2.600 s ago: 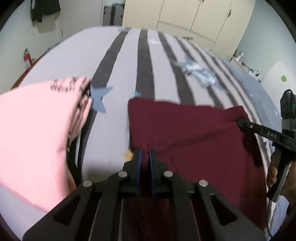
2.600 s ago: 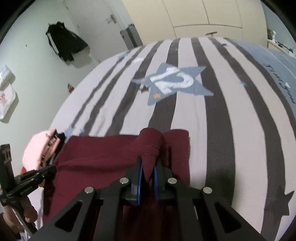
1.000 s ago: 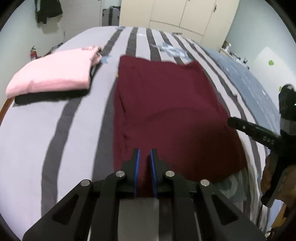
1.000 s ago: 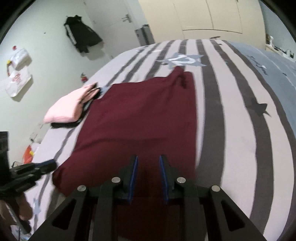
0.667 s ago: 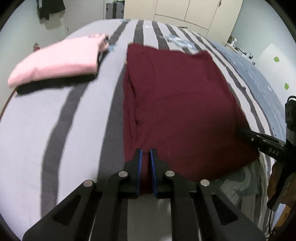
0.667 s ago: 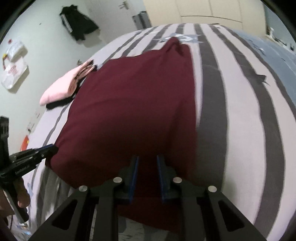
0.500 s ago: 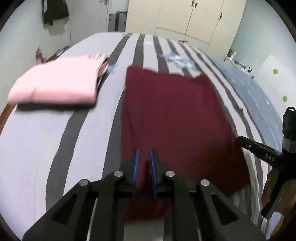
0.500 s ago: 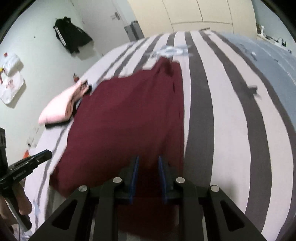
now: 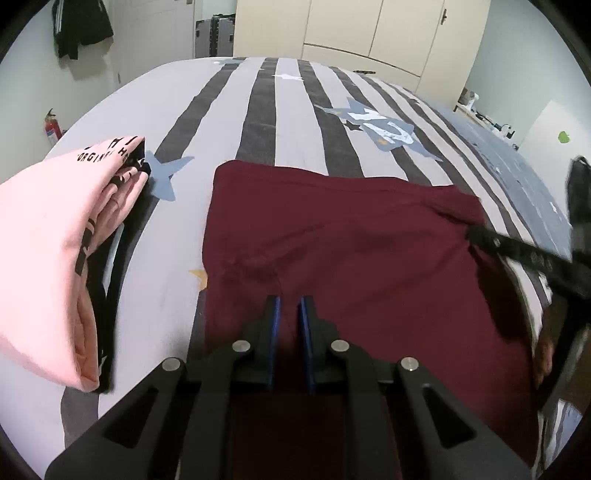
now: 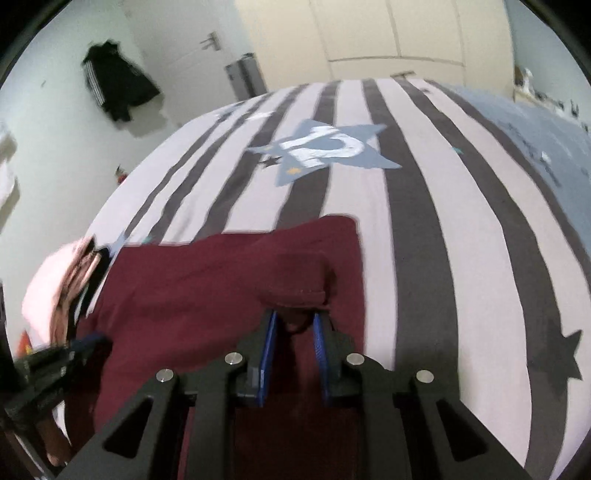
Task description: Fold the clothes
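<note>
A maroon garment point(image 9: 351, 229) lies on the striped bed cover point(image 9: 258, 110), with wrinkles running toward both grippers. My left gripper point(image 9: 290, 306) is shut on maroon cloth near the garment's left side. My right gripper point(image 10: 293, 328) has a bunched lump of the maroon garment point(image 10: 207, 280) clamped between its blue pads, by the right edge. In the left wrist view the right gripper point(image 9: 476, 232) meets the cloth's far right corner. In the right wrist view, blurred at lower left, is the left gripper point(image 10: 81, 345).
A folded pink garment point(image 9: 48, 236) on a dark one sits just left of the maroon cloth, also the pink garment point(image 10: 51, 288) in the right wrist view. Beyond lies bed cover with a blue star print point(image 10: 325, 147). Wardrobes point(image 9: 369, 29) and a hung black jacket point(image 9: 79, 26) stand behind.
Both grippers have moved forward over the garment with cloth in their jaws. The maroon cloth now looks much shorter front to back, and the pink stack is closer on the left.
</note>
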Demonstrator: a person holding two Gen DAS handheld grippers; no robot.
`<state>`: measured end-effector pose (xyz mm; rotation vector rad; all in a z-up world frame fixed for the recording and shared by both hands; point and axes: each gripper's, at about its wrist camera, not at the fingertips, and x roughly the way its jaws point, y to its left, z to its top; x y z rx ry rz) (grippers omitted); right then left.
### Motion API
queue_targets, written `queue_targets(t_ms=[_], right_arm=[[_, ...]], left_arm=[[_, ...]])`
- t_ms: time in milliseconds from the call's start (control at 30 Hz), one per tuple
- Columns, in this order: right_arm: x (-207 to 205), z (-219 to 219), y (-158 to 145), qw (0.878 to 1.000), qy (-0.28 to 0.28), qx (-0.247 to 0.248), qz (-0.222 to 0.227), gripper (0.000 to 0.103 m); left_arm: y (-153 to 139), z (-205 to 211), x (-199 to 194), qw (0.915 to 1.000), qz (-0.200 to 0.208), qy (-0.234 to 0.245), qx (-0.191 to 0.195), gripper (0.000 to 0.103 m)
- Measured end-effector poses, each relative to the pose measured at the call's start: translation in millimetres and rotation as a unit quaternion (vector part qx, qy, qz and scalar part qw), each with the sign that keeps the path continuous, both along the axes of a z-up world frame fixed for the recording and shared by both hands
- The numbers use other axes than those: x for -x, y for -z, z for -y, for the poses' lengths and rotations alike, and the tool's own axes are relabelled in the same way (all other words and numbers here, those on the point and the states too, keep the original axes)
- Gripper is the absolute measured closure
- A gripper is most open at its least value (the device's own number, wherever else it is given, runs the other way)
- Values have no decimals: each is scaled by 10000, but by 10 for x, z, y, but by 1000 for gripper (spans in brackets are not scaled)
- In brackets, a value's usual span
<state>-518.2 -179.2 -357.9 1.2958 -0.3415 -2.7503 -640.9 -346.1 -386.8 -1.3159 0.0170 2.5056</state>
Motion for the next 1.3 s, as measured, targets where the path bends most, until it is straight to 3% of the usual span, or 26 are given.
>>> queue_targets(t_ms=[167,300,467,633,733,867,1067,1300], right_arm=[[407,-133,120,9999,15,-59,86,87],[427,-295,-49,9997,188,93,-100,81],[380,-449,-9,9995,279,-81,125,79],[233,-298,-284,9980,276,-408,-386,77],[253,-177,-357,9983,109,-178,-535,77],[368,33,-209,9991,-185,110,-368,77],[629,14,212,9997,212,-25,143,80],[623,-336,7,9979,639,90,-100,77]], left_arm=[[-36,81,42,9999,-74,-89,2,93],[-76,126,118,9997,-113,-234,-37,93],[-123,150,156,9993,-199,-287,89,93],[-264,155,130,9986,-390,-343,90,93],[-261,122,141,9989,-374,-258,92,93],[-99,75,199,9994,-211,-162,220,93],[11,134,217,9998,-55,-170,0,93],[-242,242,100,9989,-219,-412,-92,93]])
